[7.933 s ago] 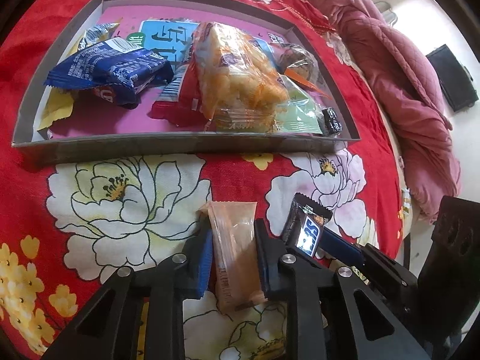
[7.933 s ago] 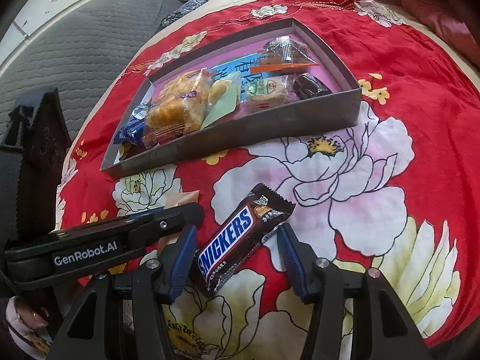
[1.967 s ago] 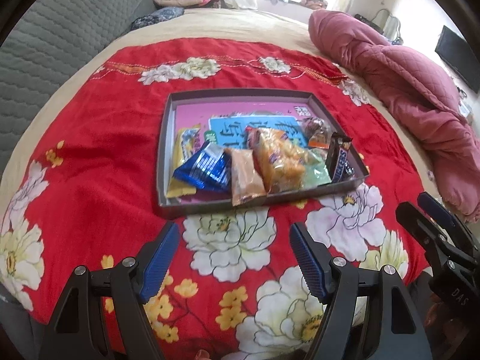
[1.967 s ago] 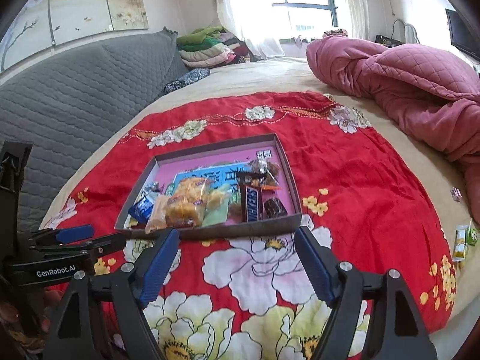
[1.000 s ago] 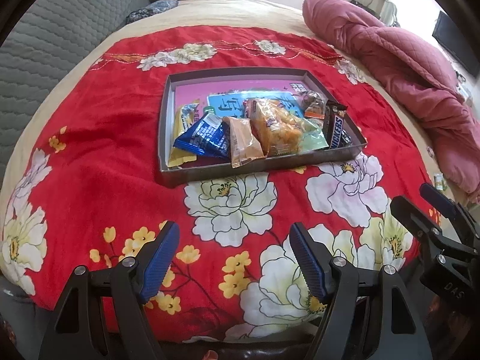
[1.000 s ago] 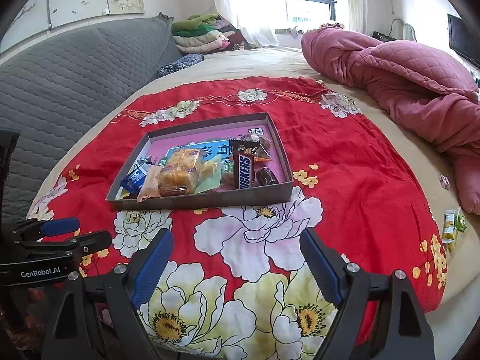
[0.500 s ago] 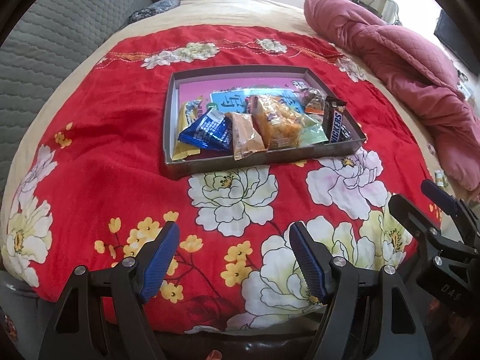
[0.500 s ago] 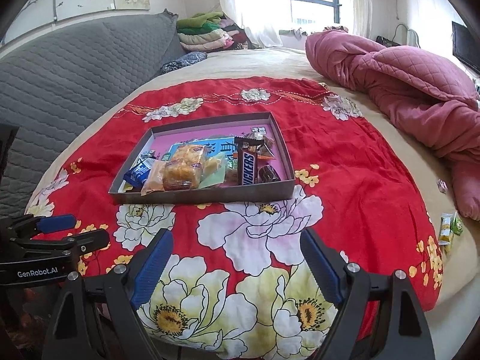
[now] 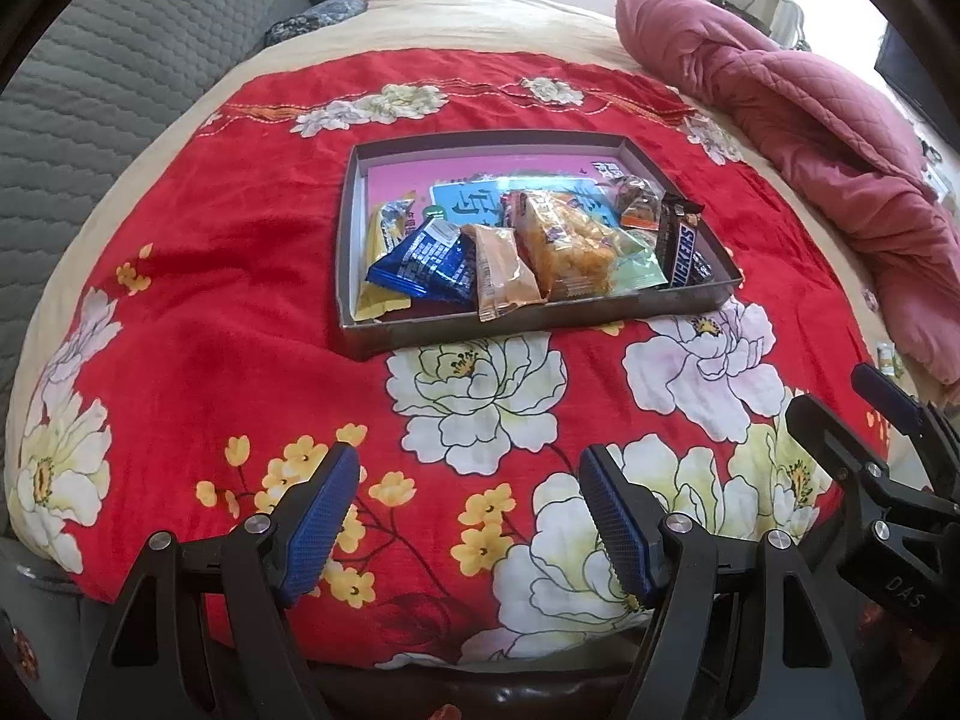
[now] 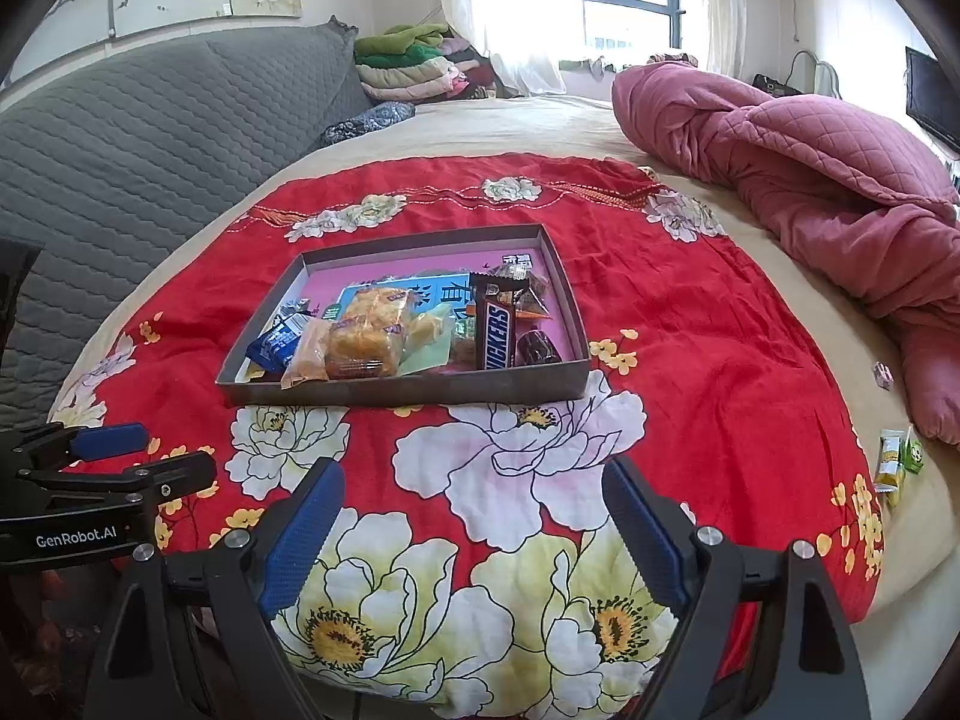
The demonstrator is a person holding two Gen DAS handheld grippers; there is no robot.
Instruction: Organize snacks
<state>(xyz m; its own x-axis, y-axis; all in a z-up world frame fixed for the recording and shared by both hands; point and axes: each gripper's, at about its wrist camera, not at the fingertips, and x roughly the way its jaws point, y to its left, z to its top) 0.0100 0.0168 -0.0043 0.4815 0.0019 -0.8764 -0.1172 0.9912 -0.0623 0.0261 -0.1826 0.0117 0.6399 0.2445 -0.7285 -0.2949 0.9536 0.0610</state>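
A grey tray with a pink floor (image 9: pixel 528 330) (image 10: pixel 408 390) sits in the middle of the red flowered cloth (image 9: pixel 210 300). In it lie a Snickers bar (image 9: pixel 681 252) (image 10: pixel 497 336), a blue packet (image 9: pixel 423 261), a tan packet (image 9: pixel 501 270) whose end laps over the front rim, a clear bag of yellow puffs (image 9: pixel 564 240) and several smaller sweets. My left gripper (image 9: pixel 468 510) hangs open and empty over the cloth, well short of the tray. The right gripper (image 10: pixel 474 528) is likewise open and empty, nearer the bed's front edge.
A rumpled pink quilt (image 10: pixel 810 162) fills the right of the bed. The grey quilted headboard (image 10: pixel 120 150) runs along the left, with folded clothes (image 10: pixel 408 66) at the back. Two small snack packets (image 10: pixel 897 456) lie on the beige sheet past the cloth's right edge.
The tan packet and the Snickers bar, earlier on the cloth between the jaws, now lie in the tray. Both grippers have drawn back and up; over the last second they barely moved.
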